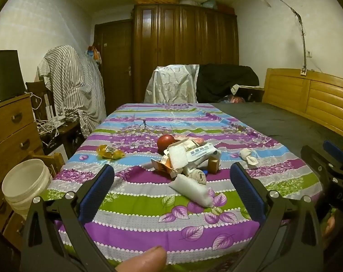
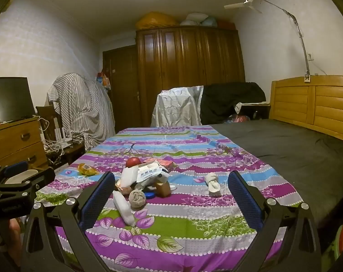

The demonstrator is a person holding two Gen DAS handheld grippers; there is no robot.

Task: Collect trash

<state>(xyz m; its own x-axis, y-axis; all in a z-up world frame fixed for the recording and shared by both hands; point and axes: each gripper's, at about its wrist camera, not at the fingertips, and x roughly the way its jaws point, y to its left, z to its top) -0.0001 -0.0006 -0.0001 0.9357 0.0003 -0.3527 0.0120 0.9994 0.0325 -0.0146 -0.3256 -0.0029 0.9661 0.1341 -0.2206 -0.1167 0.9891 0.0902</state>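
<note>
A pile of trash (image 1: 187, 158) lies on the striped floral cloth (image 1: 148, 222) over the table: white wrappers, a small carton, a red apple (image 1: 165, 142), a brown block (image 1: 213, 165). A white foam wrap (image 1: 192, 190) and a grey wad (image 1: 199, 175) lie in front of the pile. An orange wrapper (image 1: 109, 152) lies to the left, a crumpled tissue (image 1: 248, 156) to the right. My left gripper (image 1: 171, 174) is open, empty, short of the pile. My right gripper (image 2: 171, 179) is open and empty, facing the pile (image 2: 146, 176) and the tissue (image 2: 213, 183).
A white bucket (image 1: 26, 183) stands left of the table by a wooden dresser (image 1: 10, 124). A bed with a dark sheet (image 1: 285, 117) adjoins the table on the right. A covered chair (image 1: 171, 83) stands at the far end. The right gripper shows at the left wrist view's right edge (image 1: 330, 165).
</note>
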